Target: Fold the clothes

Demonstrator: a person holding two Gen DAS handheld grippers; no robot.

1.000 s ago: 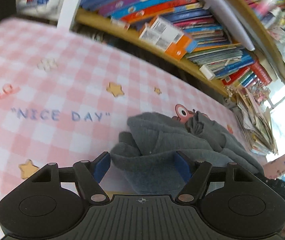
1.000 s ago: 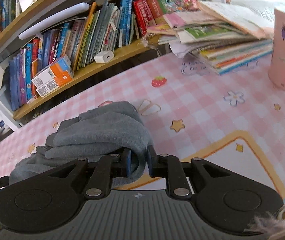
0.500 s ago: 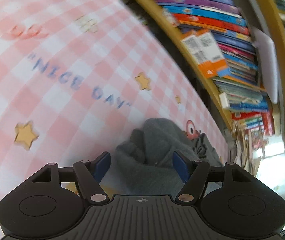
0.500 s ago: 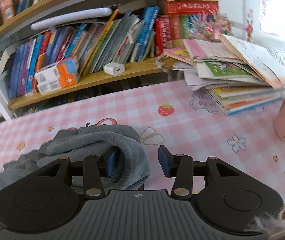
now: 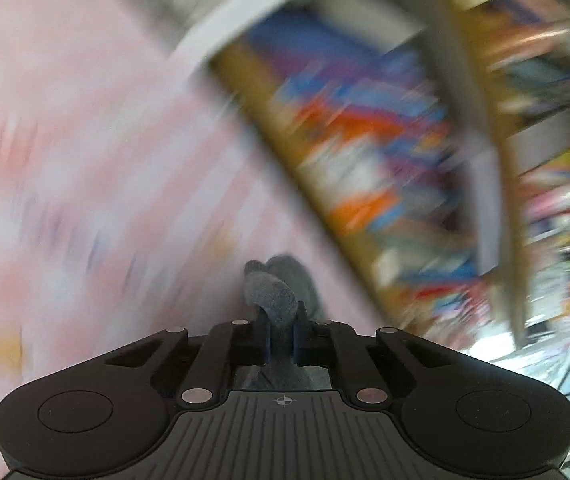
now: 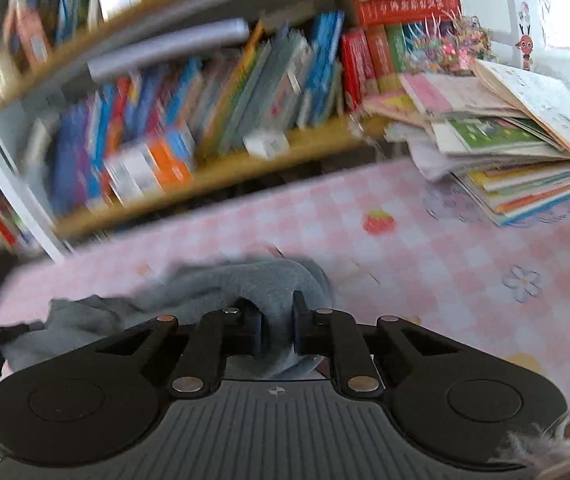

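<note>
A grey fleece garment [image 6: 221,284] lies bunched on the pink checked tablecloth [image 6: 425,256]. My right gripper [image 6: 277,330] is shut on a thick fold of it at its right end. My left gripper [image 5: 281,334] is shut on another fold of the same grey garment [image 5: 275,296], which rises between the blue pads. The left wrist view is heavily blurred by motion, so the rest of the garment is hidden there.
A wooden bookshelf [image 6: 245,168] full of books runs along the table's far edge. A leaning stack of books and papers [image 6: 517,160] sits at the right. The bookshelf also shows, blurred, in the left wrist view [image 5: 365,168].
Both grippers have closed on folds of the grey garment; half a second ago both were open. The left gripper is swinging fast and its view has blurred.
</note>
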